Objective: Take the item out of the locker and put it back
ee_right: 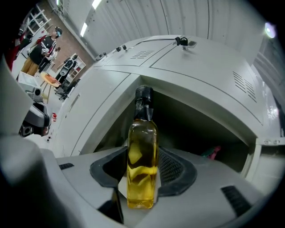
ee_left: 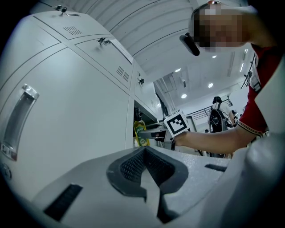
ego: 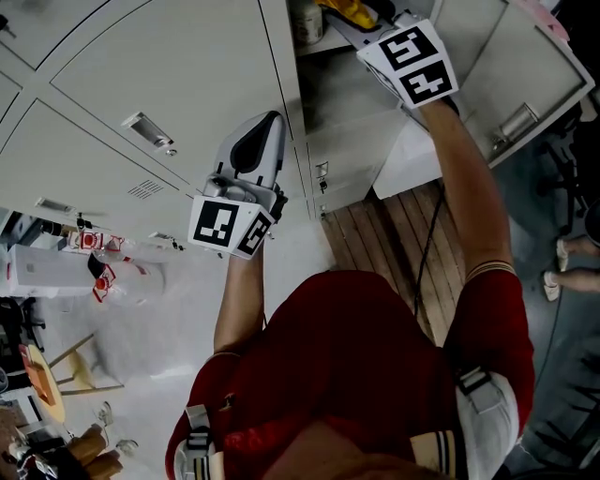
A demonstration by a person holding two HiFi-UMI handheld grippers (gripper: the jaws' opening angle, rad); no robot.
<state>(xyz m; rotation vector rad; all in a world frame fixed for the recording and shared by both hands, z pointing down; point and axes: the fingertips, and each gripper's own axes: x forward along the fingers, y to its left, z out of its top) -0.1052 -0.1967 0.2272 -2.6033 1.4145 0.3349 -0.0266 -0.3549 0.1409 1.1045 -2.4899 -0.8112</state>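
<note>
A clear bottle of yellow oil [ee_right: 142, 164] with a dark cap stands upright between the pads of my right gripper [ee_right: 143, 153], which is shut on it. The bottle sits at the mouth of the open locker compartment [ee_right: 200, 129]. In the head view, the right gripper [ego: 364, 21] reaches into that opening at the top, with the yellow bottle [ego: 352, 11] at its tip. In the left gripper view, the bottle [ee_left: 140, 131] shows far off by the locker edge. My left gripper [ego: 270, 122] is shut and empty, held in front of closed locker doors.
The open locker door [ego: 525, 66] swings out to the right of my right arm. A pink object [ee_right: 213, 152] lies deep inside the compartment, and a pale jar [ego: 307, 21] stands on its shelf. Closed doors with handles [ego: 150, 131] fill the left. Stools [ego: 56, 375] stand lower left.
</note>
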